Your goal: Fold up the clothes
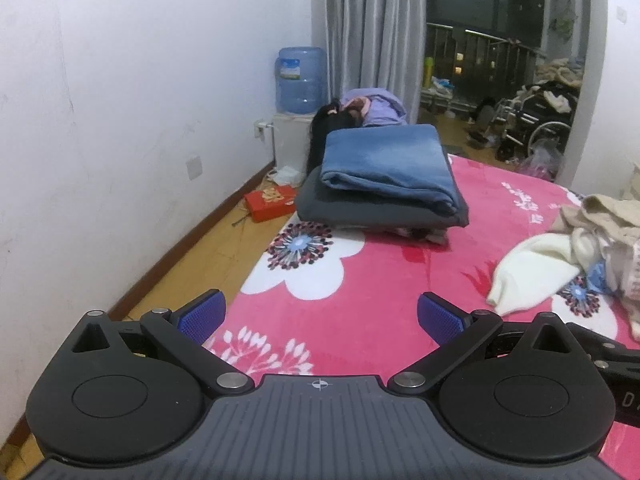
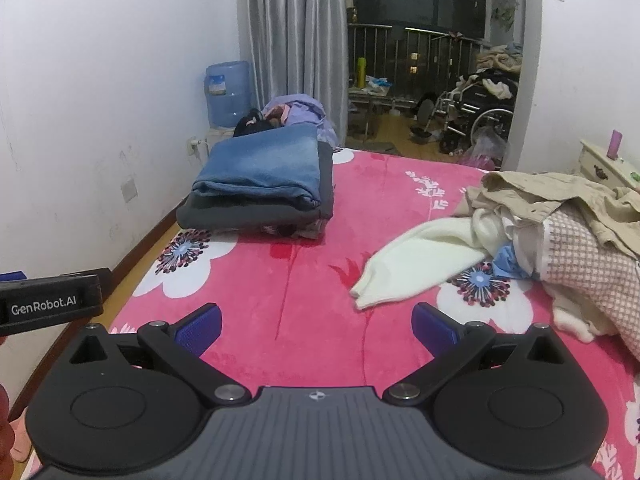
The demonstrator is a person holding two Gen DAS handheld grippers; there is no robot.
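Right wrist view: my right gripper (image 2: 316, 330) spread wide, nothing held, over pink floral bedspread (image 2: 304, 280). Left gripper (image 1: 320, 318) same, wide apart, empty. Done, I judge: folded blue fleece garment (image 2: 260, 172) stacked on folded dark grey garment (image 2: 256, 214) at 11 o'clock. Left: rumpled pile at 2 o'clock, cream knit garment (image 2: 416, 264) nearest, beige jacket (image 2: 560, 196) behind, pink checked cloth (image 2: 588, 272) beside.

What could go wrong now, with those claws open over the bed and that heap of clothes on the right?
The cream garment is tangled into the unfolded heap, so pulling it may drag the others along. The folded stack sits near the bed's left edge and could slide off if the blanket shifts. Both the left gripper and the right gripper are open and empty.
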